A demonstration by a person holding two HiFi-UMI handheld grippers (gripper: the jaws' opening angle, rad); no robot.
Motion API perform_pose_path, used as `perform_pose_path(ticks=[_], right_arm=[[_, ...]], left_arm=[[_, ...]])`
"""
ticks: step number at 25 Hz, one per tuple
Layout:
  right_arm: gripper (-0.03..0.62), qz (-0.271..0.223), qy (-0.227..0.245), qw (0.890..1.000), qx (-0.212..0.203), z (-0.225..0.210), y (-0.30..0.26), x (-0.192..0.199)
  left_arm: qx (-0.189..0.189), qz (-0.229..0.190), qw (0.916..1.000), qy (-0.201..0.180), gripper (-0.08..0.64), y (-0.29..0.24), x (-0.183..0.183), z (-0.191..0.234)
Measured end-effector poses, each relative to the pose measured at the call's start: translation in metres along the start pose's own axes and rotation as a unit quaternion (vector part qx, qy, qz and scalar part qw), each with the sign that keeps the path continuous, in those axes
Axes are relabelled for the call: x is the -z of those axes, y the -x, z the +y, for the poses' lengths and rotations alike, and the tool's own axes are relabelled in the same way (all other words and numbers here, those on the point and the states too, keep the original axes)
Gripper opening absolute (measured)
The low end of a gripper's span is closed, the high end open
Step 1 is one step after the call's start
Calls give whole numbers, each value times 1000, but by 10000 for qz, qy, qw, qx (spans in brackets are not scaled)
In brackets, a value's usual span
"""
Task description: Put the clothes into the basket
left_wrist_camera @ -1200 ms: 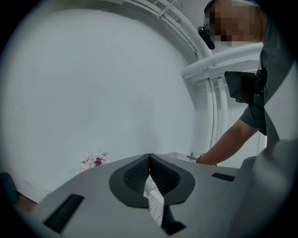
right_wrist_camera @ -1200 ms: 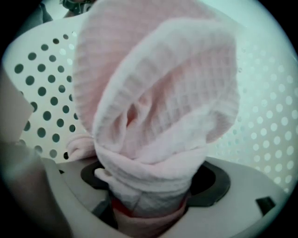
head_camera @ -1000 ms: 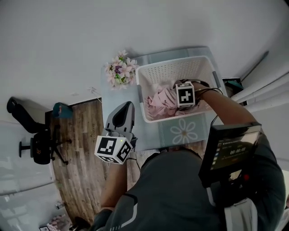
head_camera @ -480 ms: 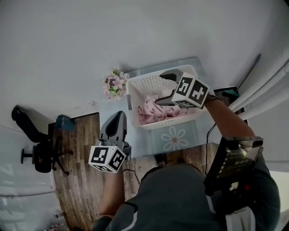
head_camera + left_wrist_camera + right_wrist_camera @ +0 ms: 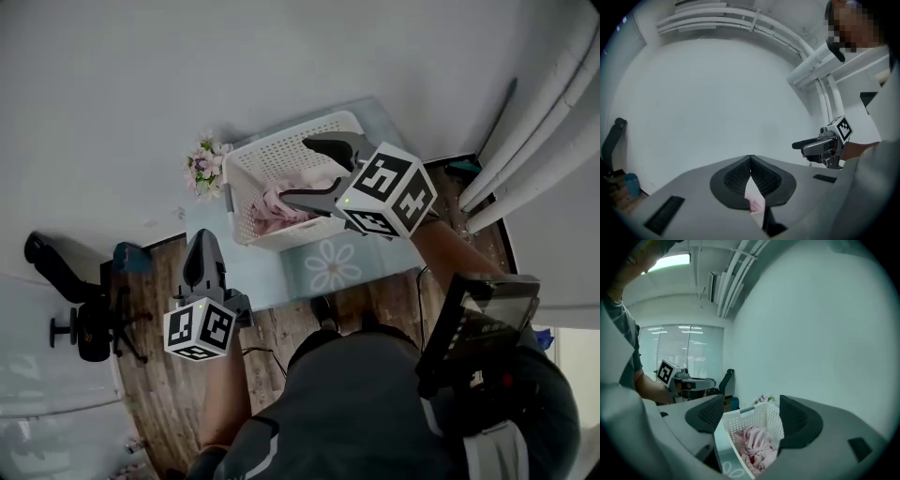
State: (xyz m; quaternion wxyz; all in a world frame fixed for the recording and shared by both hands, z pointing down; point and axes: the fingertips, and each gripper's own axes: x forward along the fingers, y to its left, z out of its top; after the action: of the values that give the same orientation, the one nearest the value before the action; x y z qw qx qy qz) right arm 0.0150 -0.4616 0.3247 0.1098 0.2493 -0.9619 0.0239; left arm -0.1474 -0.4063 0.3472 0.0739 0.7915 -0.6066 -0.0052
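Pink clothes [image 5: 272,208] lie in the white basket [image 5: 277,155] below the right gripper [image 5: 298,169], whose wide, empty jaws have just been narrowing.

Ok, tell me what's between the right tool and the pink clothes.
Only air, as the right gripper view shows: the right tool, open, empty, its jaws just eased inward, frames the basket and pink clothes.
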Motion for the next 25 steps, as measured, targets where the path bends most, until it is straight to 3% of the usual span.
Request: perform_pose_path(ticks=[1,3,4,8,13,17,25], right_arm=[[363,-140,-16,9999,2,3,9,-2],[208,-431,-106,9990,30,5,25,-9],[171,-541,-173,9984,38,5,31,-14],[167,-617,-337,9974,161,11,41,-21],[140,-504,-243,9978,348,29,50,-31],[137,-578,-281,9966,524,43,52,-36],[76,-649,-454,9899,1176,51,31,-38]], left_arm=[[30,31,10000,-3,9,3,2,-6],[146,91,9999,2,9,4,4,-19],[226,112,9997,-21,9,4,3,-27],[713,117,9972,-167,9,8,-5,-54],[443,-212,9987,-165,9,19,-34,-47],[792,-116,9963,-327,8,23,-35,-48],[1113,-87,9936,-195,8,21,-31,-17]])
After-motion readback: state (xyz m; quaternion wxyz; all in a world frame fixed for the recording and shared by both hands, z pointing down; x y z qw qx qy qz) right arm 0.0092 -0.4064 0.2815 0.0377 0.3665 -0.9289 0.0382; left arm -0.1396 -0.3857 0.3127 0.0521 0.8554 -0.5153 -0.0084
